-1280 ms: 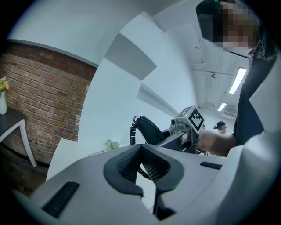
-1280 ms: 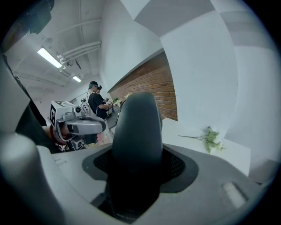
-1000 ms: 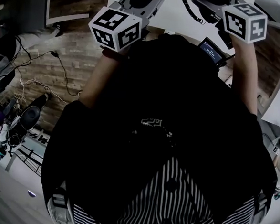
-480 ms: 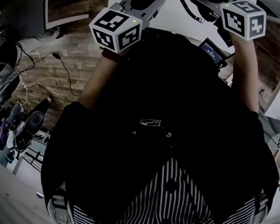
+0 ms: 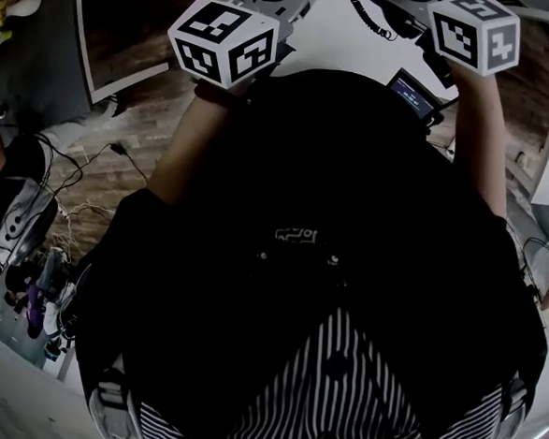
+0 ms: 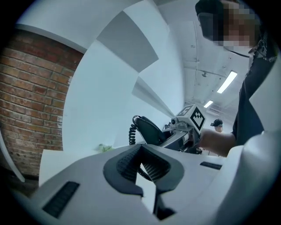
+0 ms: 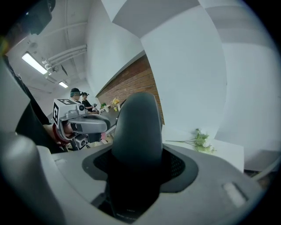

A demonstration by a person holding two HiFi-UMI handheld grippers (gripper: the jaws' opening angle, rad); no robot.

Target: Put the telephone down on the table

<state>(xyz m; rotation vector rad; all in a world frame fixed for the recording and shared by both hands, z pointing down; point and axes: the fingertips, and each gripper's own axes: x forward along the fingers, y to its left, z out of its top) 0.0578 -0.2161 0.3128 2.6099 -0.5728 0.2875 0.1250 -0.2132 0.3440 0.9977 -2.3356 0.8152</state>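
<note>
Right gripper (image 7: 135, 163) is clamped on the handset (image 7: 134, 127). The jaws stand wide and the dark body fills the gap, with its rounded end sticking out past the tips. Left gripper (image 6: 141, 148) has its tips together. A dark ribbed bit shows in the slot behind them, and I can't tell if it's pad or cord. Nothing is clearly held, so I'm calling it empty.

The handset is up in the air in front of the person, not on anything. Both gripper views show walls and ceiling lights behind it, so it is tilted upward. The coiled cord (image 6: 131, 132) hangs off its lower end. In the head view the white table (image 5: 329, 39) sits beyond the person's chest, and both grippers reach out over it. A dark unit with a lit display (image 5: 413, 90), probably the base, is near the right forearm at the table edge.

Step, as a judgement: carrying the handset, with the lowering not started. The task is mostly still ahead.

Risks:
- The cord could go taut on the way down and drag the base, maybe off the edge.
- The cord could catch on the left gripper, since the two are close together.
- The grip is at one end of a smooth curved shell. A fast tilt could let the handset pivot or slide out.
- If the jaws let go while it is high or tilted, it drops and bounces.
- The landing spot isn't visible in the gripper views, so it could end up on the flower sprig (image 7: 199, 141) or partly off the table.
</note>
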